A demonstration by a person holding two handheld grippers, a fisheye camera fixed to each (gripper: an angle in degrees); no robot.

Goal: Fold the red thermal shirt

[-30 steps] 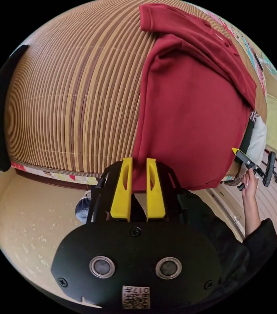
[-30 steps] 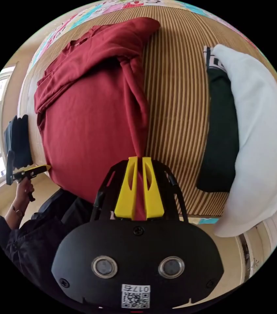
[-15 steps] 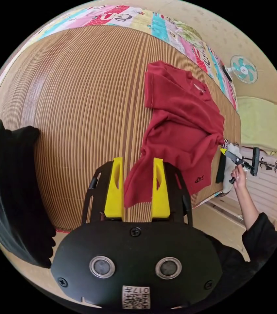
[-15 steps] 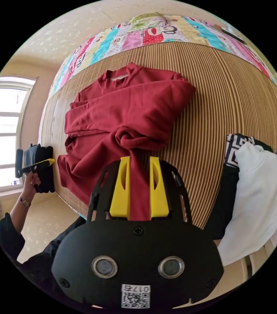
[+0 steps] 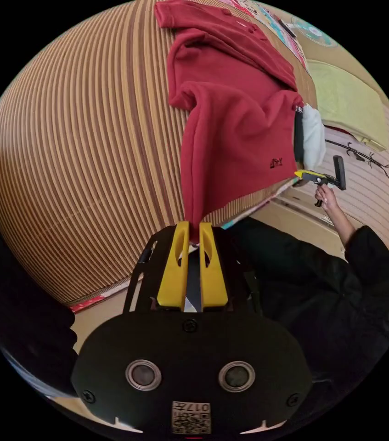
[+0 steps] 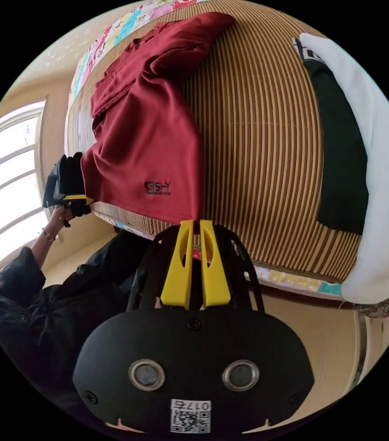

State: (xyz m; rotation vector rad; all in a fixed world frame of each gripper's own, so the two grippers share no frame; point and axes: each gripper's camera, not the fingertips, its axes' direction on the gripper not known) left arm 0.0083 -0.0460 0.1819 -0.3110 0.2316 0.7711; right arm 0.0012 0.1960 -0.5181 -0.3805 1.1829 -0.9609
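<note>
The red thermal shirt point(image 5: 231, 119) lies on the striped mat point(image 5: 79, 151) of a bed, its hem drawn toward the near edge. In the left gripper view, the left hand-held gripper point(image 5: 192, 234) has its jaws pressed together on one hem corner. In the right gripper view, the right hand-held gripper point(image 6: 195, 228) likewise pinches the other corner. A black garment point(image 6: 341, 151) and a white garment point(image 6: 382, 174) crowd the frame's right. Striped mat between lies bare. A dark sleeve point(image 5: 369, 257) shows lower right.
</note>
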